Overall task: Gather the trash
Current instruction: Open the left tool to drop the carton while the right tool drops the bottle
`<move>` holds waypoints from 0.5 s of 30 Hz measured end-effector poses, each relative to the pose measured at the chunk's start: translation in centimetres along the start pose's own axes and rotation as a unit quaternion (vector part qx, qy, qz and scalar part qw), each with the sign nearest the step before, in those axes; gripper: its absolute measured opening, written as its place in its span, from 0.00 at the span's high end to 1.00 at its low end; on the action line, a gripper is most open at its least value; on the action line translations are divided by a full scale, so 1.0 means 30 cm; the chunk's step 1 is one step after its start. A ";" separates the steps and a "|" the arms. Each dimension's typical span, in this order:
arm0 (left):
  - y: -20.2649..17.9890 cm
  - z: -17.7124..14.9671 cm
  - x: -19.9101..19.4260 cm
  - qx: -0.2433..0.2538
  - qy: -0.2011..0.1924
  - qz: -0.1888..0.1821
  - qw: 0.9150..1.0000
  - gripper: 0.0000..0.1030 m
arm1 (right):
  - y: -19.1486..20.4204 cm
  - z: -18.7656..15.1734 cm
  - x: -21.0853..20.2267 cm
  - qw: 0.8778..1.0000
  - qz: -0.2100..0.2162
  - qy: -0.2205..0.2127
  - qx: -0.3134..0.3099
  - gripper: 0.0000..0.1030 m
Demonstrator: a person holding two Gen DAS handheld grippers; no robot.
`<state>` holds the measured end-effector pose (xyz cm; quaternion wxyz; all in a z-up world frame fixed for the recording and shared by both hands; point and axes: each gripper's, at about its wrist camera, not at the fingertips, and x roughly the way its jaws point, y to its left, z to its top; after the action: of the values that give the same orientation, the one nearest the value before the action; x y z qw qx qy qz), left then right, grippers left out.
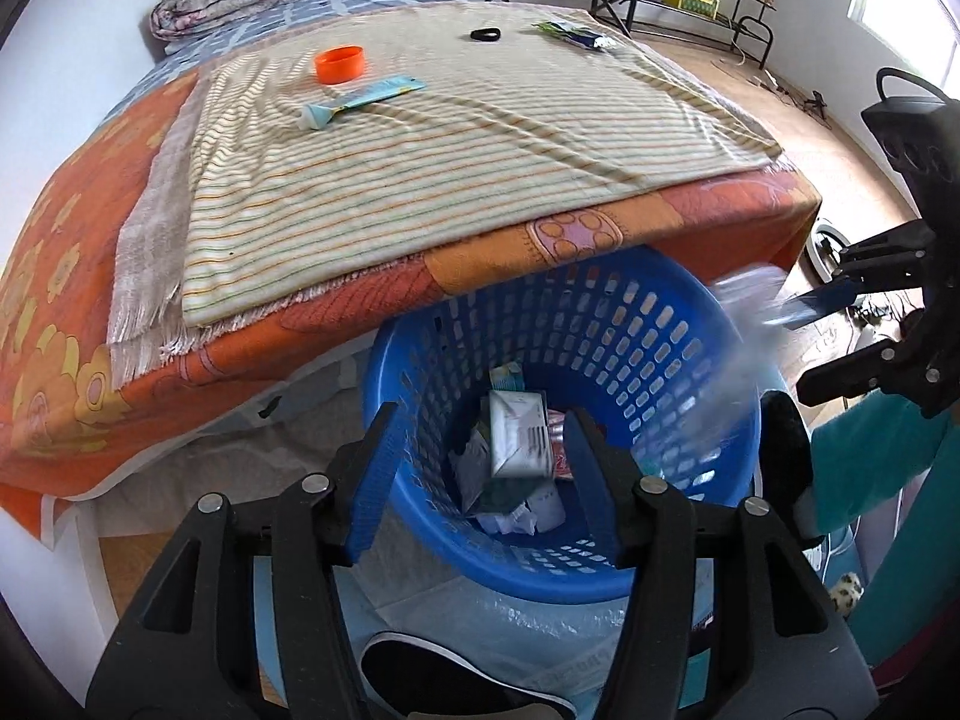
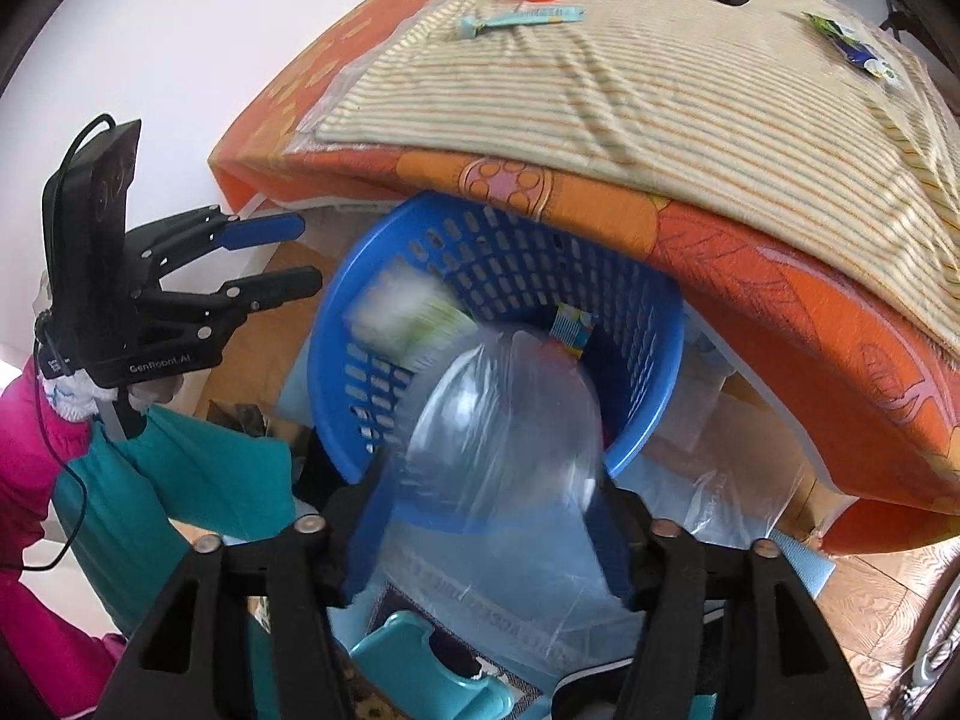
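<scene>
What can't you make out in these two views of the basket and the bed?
- Clear bag: motion-blurred in both views; whether the right gripper touches it is unclear.
- White box: print blurred in the left view, smeared in the right.
- Basket bottom: right view, hidden by the bag.
- Wrapper on the bed: too small to read.
- Left gripper: nothing visibly pinched.

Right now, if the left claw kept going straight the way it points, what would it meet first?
Probably the white carton, which shows blurred between the left claw's open fingers with no pad on it, over the paper scraps in the blue basket. Depth is unclear.
</scene>
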<state>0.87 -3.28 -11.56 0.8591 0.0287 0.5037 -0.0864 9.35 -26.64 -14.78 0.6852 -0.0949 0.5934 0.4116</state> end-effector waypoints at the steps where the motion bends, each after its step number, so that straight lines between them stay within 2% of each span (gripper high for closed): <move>1: 0.002 0.002 0.001 -0.001 0.000 0.000 1.000 0.45 | -0.001 0.002 -0.004 1.000 -0.002 -0.004 0.000 0.34; 15: 0.005 0.043 -0.011 -0.009 -0.021 -0.003 1.000 0.45 | -0.011 0.039 -0.034 0.999 -0.031 -0.043 -0.001 0.23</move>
<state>1.84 -3.28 -10.65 0.8696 0.0174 0.4860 -0.0855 10.49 -26.58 -13.66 0.7221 -0.0964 0.5600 0.3946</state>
